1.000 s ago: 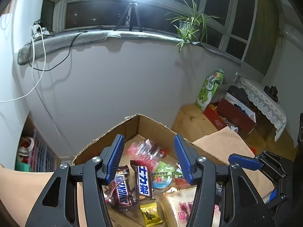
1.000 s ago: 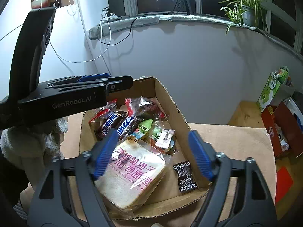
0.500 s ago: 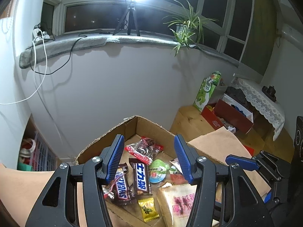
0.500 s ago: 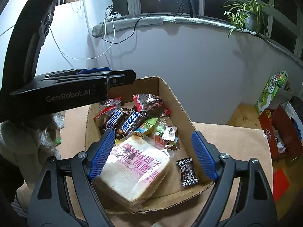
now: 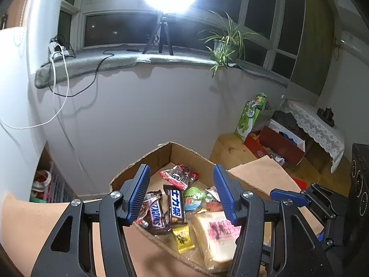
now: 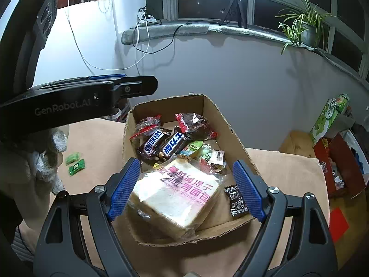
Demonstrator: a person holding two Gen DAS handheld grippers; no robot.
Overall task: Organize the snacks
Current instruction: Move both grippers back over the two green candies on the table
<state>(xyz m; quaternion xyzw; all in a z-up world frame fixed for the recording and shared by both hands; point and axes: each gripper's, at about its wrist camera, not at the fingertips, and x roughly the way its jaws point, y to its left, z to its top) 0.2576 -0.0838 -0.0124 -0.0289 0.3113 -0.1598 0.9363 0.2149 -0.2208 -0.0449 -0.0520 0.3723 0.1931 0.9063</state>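
Above snack box [image 6: 235, 136], both jaws wide, empty

I'm looking into a lived-in home room at night: dark window panes [image 5: 120, 32] over a padded sill [image 5: 92, 63], a potted spider plant [image 5: 224, 46], a lace-covered side table [image 5: 316, 124], cartons on a wooden floor [image 5: 228, 150], and a ring light on a tripod [image 5: 161, 37].

"SNICKERS" on choc bar [image 6: 151, 143]; "GenRobot.AI" on left gripper [image 6: 129, 85] (side).
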